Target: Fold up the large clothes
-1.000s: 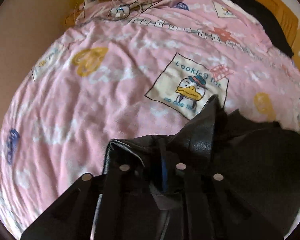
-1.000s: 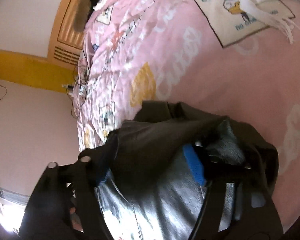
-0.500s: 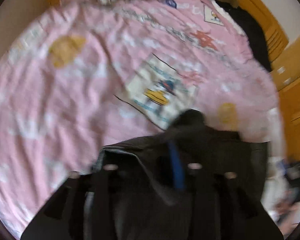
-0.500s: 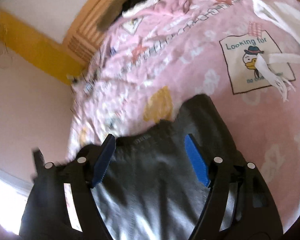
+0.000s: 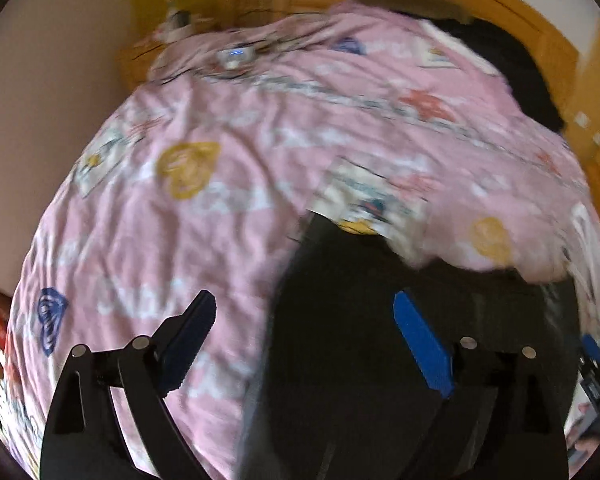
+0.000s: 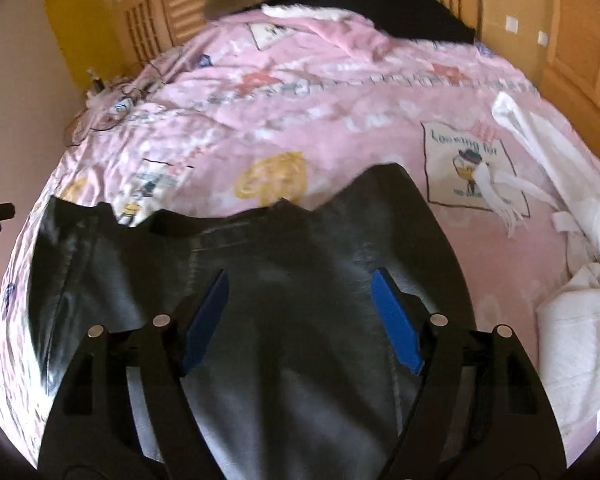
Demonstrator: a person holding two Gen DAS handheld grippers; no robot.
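Garment: black leather-look jacket [image 6: 284, 280] lies spread on the bed, glossy in the right wrist view, its upper edge notched at the middle with a raised flap on each side.
Garment, lower part: hidden under both grippers and cut off by the bottom of each view.
Garment, left wrist view: a dark, nearly featureless mass [image 5: 380, 320]; seams and edges are lost to shadow and motion blur.
Left gripper [image 5: 304, 340]: jaws spread wide and pinching nothing; the left blue pad [image 5: 186, 344] hangs over the pink cover, the right one over the dark cloth.
Right gripper [image 6: 300, 316]: jaws spread wide over the middle of the jacket, nothing pinched; whether the pads touch the cloth cannot be told.
Bed cover [image 6: 300, 100]: pink, printed with yellow hearts and a duck panel [image 6: 472, 164] whose lettering is only partly legible.
White clothes [image 6: 572, 240]: heaped at the right edge of the bed, a fringed strip crossing the duck panel; the pile is cut off by the lens rim.
Dark clothing [image 6: 380, 4]: bunched at the head of the bed against the wooden headboard [image 6: 172, 4], shape unclear.
Cables and small device [image 5: 236, 54]: near the far left corner of the bed, too blurred to identify.
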